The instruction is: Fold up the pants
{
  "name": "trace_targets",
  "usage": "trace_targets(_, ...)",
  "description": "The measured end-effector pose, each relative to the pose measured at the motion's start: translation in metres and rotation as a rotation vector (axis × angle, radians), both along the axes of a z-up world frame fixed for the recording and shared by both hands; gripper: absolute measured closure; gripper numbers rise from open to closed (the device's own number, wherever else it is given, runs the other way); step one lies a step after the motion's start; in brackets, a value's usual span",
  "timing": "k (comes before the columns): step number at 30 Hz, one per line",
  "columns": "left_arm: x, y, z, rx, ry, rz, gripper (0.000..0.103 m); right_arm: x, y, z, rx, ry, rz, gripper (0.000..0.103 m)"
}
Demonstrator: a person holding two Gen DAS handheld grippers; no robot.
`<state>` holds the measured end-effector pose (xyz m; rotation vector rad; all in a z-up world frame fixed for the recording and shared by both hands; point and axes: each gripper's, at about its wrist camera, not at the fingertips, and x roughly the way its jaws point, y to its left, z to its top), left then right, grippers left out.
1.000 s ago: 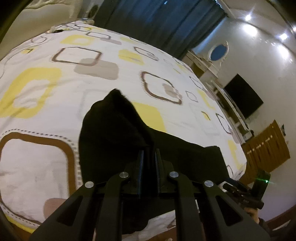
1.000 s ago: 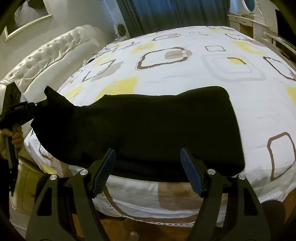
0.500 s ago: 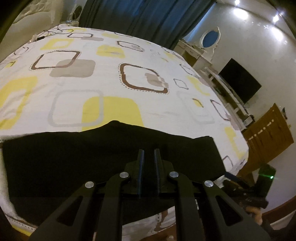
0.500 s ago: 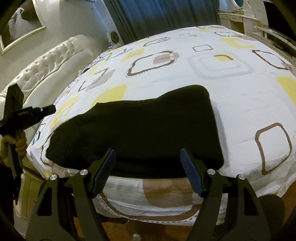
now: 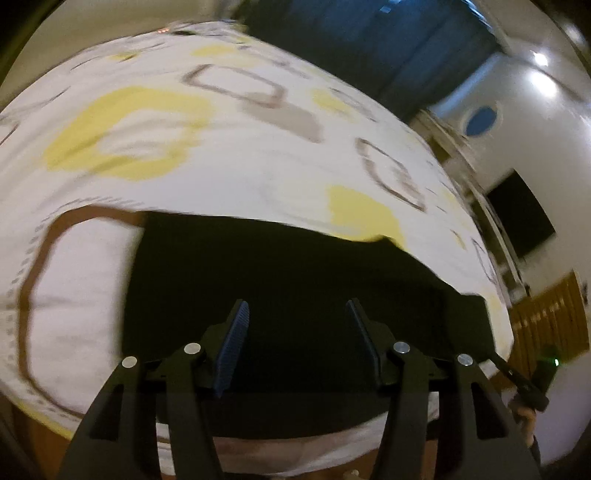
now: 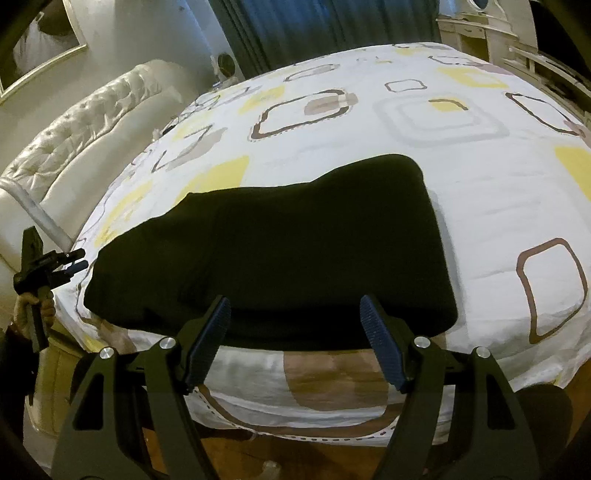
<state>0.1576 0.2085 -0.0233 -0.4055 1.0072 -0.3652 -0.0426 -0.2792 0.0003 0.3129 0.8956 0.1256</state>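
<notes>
The black pants [image 6: 295,236] lie flat as a folded slab near the front edge of the bed, also filling the lower middle of the blurred left wrist view [image 5: 295,266]. My left gripper [image 5: 296,302] hovers over their near edge, its jaws opening, with no cloth pinched between the blue pads [image 5: 236,332]. Seen from the right wrist, the left gripper [image 6: 70,264] is held in a hand just off the pants' left end. My right gripper [image 6: 294,299] is open over the near edge, touching nothing. It shows small at the pants' right end [image 5: 528,384].
The bed's quilt [image 6: 480,166] is white with yellow and brown squares. A white tufted headboard [image 6: 74,122] stands at the left and dark blue curtains [image 6: 295,26] hang behind. A dresser [image 6: 480,33] and a wall television [image 5: 517,221] are on the right. Wooden floor runs below the bed's edge.
The left gripper brought the raised end of the pants down onto the bed, opened and let go. The pants now lie flat. The right gripper stayed where it was, open.
</notes>
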Motion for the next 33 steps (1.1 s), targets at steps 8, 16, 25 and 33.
trace_targets(8,0.015,0.069,-0.046,-0.132,0.118,0.063,0.048,0.010,0.016,-0.002,-0.029,0.026,0.031,0.030)
trace_targets(16,0.016,0.093,-0.052,-0.155,0.139,0.070,0.048,0.015,0.022,0.005,-0.035,0.025,0.043,0.030)
trace_targets(25,0.031,0.078,-0.061,-0.233,0.227,-0.035,0.039,0.021,0.036,-0.001,-0.013,0.049,0.073,0.030)
trace_targets(33,0.035,0.066,-0.065,-0.295,0.237,-0.067,0.036,0.021,0.035,0.000,-0.006,0.049,0.071,0.030)
